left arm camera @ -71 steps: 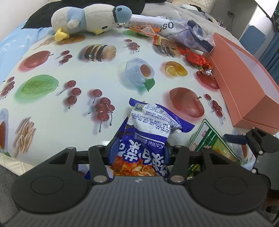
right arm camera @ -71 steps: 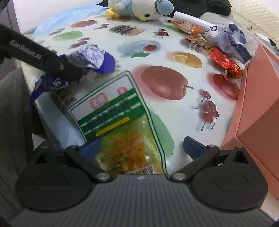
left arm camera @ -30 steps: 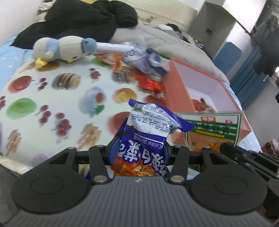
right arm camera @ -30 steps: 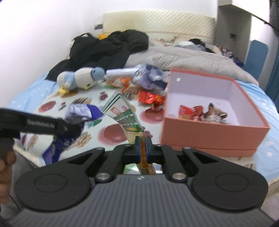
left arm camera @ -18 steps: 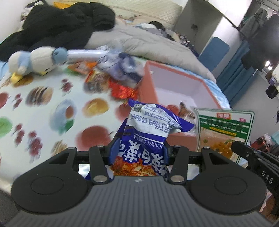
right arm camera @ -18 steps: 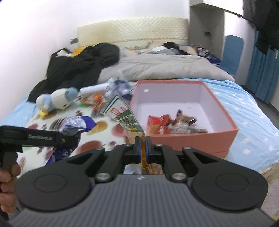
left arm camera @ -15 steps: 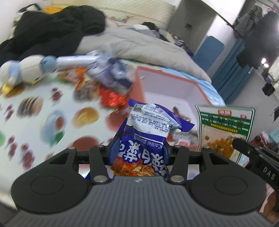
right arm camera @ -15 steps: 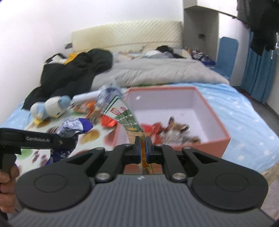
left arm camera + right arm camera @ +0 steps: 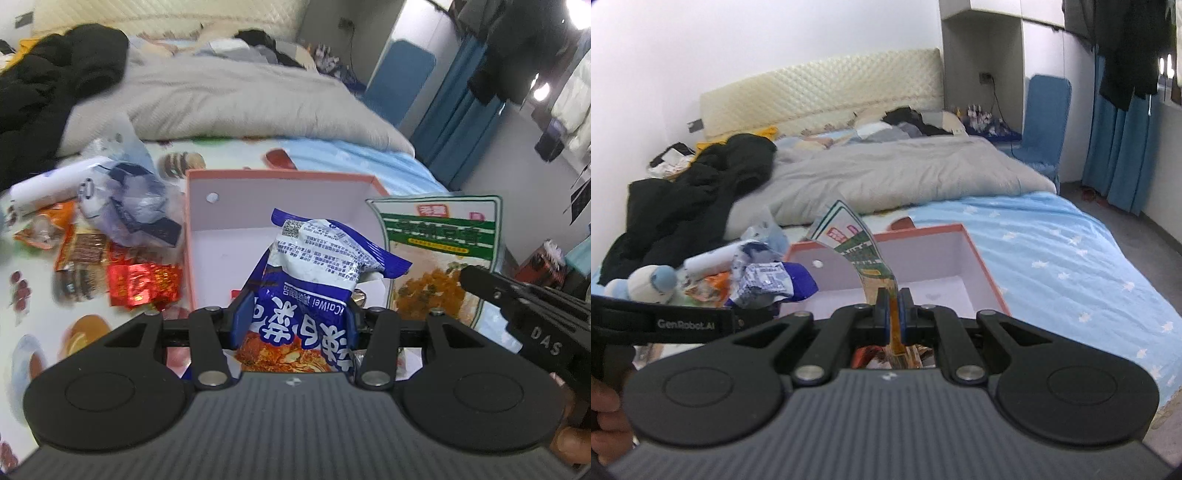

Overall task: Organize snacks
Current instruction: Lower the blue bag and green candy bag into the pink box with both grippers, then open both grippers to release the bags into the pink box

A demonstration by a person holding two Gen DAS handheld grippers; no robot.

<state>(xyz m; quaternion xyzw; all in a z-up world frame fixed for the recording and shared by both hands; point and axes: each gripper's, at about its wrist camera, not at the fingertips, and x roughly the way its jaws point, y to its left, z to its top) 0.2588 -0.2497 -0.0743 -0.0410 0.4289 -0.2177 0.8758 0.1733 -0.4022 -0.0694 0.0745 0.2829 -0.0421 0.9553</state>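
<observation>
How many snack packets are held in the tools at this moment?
2: a blue-and-white crinkled plastic packet in the left tool, and a flat green-and-white pouch in the right tool.

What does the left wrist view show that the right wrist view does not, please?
Only the left wrist view shows the red wrappers beside the box and the green packet's printed front. Only the right wrist view shows the headboard, the plush toy and the right gripper pinching that packet edge-on. Both show the pink box, the blue packet and the grey duvet.
</observation>
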